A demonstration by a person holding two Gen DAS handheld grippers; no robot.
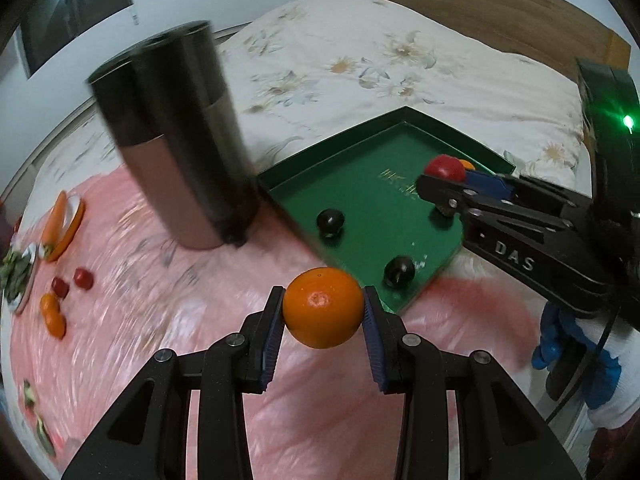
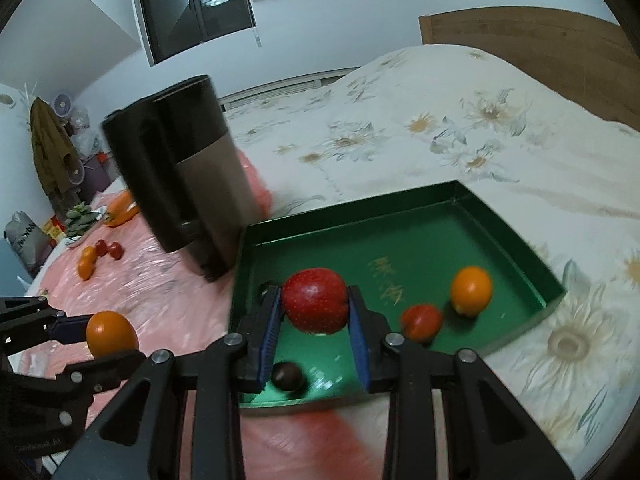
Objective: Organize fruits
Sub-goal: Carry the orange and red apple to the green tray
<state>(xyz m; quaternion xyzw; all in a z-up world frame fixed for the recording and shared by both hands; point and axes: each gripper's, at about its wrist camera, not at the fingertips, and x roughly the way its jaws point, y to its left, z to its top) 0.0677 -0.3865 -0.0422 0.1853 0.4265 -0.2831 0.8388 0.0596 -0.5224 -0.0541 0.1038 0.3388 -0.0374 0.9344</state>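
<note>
Closest in, the left gripper pinches one orange between its nearly closed blue pads, above the pink sheet just short of the green tray. One red apple sits clamped in the right gripper over that tray, which holds two dark plums, one orange fruit and one small red fruit. One tall dark canister stands beside the tray.

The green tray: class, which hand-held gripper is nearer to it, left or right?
Right. The right hand-held gripper holds a red apple above the green tray. The left hand-held gripper holds an orange over the pink sheet, just short of the tray's near corner.
</note>
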